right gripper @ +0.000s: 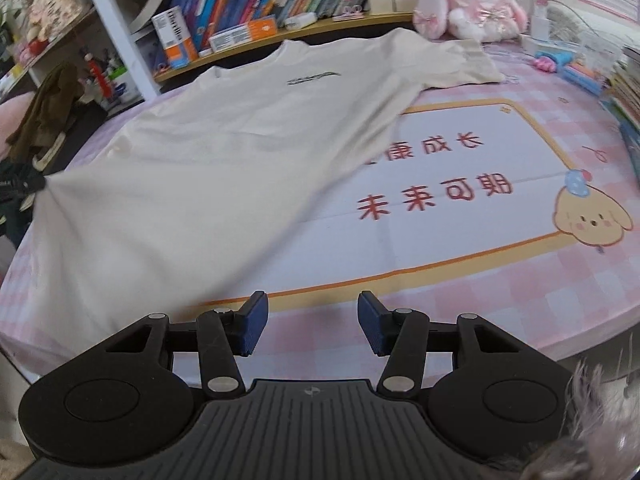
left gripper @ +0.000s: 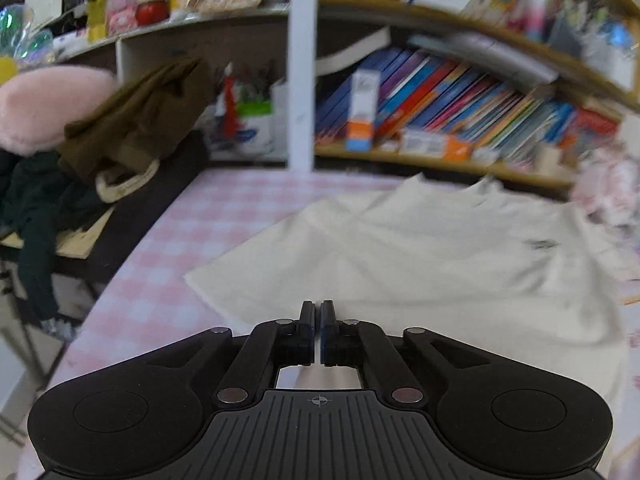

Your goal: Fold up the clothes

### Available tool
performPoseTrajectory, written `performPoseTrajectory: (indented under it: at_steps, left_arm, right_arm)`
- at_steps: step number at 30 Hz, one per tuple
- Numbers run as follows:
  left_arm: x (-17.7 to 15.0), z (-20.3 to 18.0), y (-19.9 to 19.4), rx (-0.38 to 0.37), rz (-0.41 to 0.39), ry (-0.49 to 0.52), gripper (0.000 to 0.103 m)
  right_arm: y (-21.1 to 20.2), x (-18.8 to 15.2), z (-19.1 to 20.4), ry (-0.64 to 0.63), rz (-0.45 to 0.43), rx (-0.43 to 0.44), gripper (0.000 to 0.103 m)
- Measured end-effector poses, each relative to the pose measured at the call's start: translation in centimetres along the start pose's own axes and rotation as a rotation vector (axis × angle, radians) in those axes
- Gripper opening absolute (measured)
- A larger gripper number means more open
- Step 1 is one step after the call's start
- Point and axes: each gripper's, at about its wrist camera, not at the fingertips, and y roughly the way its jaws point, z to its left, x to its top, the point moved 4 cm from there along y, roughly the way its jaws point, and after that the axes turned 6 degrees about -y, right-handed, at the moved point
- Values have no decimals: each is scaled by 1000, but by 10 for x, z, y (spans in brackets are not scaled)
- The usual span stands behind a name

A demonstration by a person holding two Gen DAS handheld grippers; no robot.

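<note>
A cream T-shirt (left gripper: 420,256) lies spread flat on the table, collar toward the bookshelf, a small dark logo on its chest. My left gripper (left gripper: 318,308) hovers over the shirt's near left part with its fingers together. No cloth is drawn up between the tips. In the right wrist view the same T-shirt (right gripper: 208,152) runs from the far shelf to the near left edge. My right gripper (right gripper: 312,320) stands open over the pink checked cloth near the table's front edge, just right of the shirt's hem, with nothing between its blue pads (right gripper: 254,322).
A pink checked tablecloth (right gripper: 500,292) with a printed panel and a cartoon dog covers the table. Bookshelves (left gripper: 460,100) line the far side. A brown garment and dark clothes (left gripper: 132,128) are piled at the left. A plush rabbit (right gripper: 476,0) and stacked books (right gripper: 624,80) stand at the far right.
</note>
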Motion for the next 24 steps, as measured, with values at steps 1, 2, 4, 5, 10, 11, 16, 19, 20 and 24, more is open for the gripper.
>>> performPoseTrajectory:
  at_steps: [1,2,4,5,10,11,16,19,20,24]
  left_arm:
    - [-2,1,2,-3,17,-6,6]
    - [-6,1,0,-23,22,-8,9]
    - [-17,0,-7,-59,21,-10,17]
    - [-24,0,-10,-66,28,-7,22]
    - [-64,2,-23,-54,85,-6,50]
    - [-70,3,-25,-47,95,-9,58]
    - [-87,8,-27,20,144,-52,66]
    - [-89,9,-22,53,164,-72,67]
    - [-89,9,-20,61,171,-77,67]
    - [-92,0,-12,115,180,-47,62]
  right_arm:
    - [1,1,-3,6,1,-5,47]
    - [2,2,-5,10,2,-12,47]
    - [6,10,-12,7,-4,-23,46]
    - [9,14,-15,5,-7,-28,46]
    - [29,49,-25,-39,-29,-33,45]
    - [34,58,-27,-50,-36,-29,45]
    - [70,96,-39,-100,-45,-26,43]
    - [89,109,-46,-100,-23,-2,38]
    - [93,111,-46,-103,-9,12,35]
    - [104,112,-39,-174,12,55,21]
